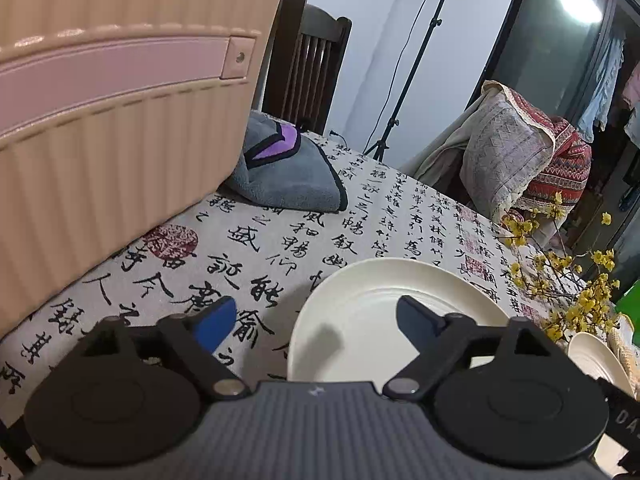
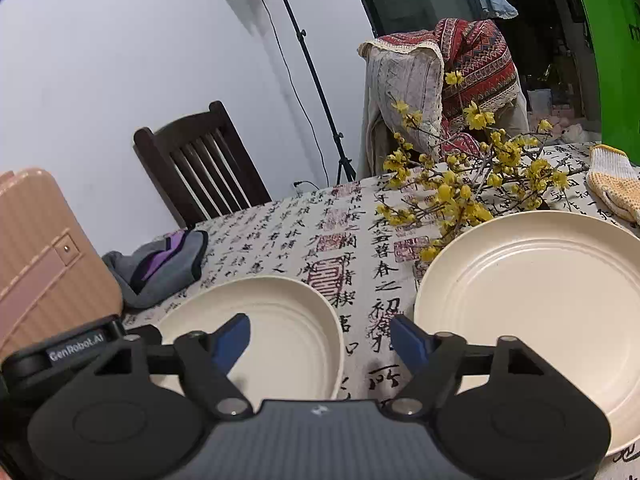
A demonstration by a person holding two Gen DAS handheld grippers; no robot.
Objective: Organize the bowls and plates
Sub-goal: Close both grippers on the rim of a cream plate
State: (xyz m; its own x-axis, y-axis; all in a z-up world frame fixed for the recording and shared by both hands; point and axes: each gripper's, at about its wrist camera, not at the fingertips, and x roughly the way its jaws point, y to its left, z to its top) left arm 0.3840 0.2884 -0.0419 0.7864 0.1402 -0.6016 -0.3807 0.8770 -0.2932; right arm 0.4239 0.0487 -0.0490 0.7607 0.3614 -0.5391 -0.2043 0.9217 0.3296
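A pale wall backed the room, with a dark glass door to the right and a light stand in the corner. A table under a calligraphy-printed cloth filled the foreground. A ribbed pink case stood on its left end, taking up most of the left wrist view. At the far side stood a dark wooden chair, and to the right of it a second chair draped in patterned throws. A green panel rose at the far right.

Two cream plates lay on the cloth, apart from each other, with printed cloth showing between them. The right plate looked the larger in the right wrist view and lay near the right edge; the left plate lay nearer the case.

A spray of yellow blossoms spread behind the right plate, overhanging its far rim. A grey and purple cloth was bunched at the foot of the case. A knitted glove lay far right.

The left gripper stood spread, its right finger over the left plate, its left finger over bare cloth; the plate's left rim lay between them, unpinched. The right gripper was likewise spread, straddling the left plate's right rim without gripping it.
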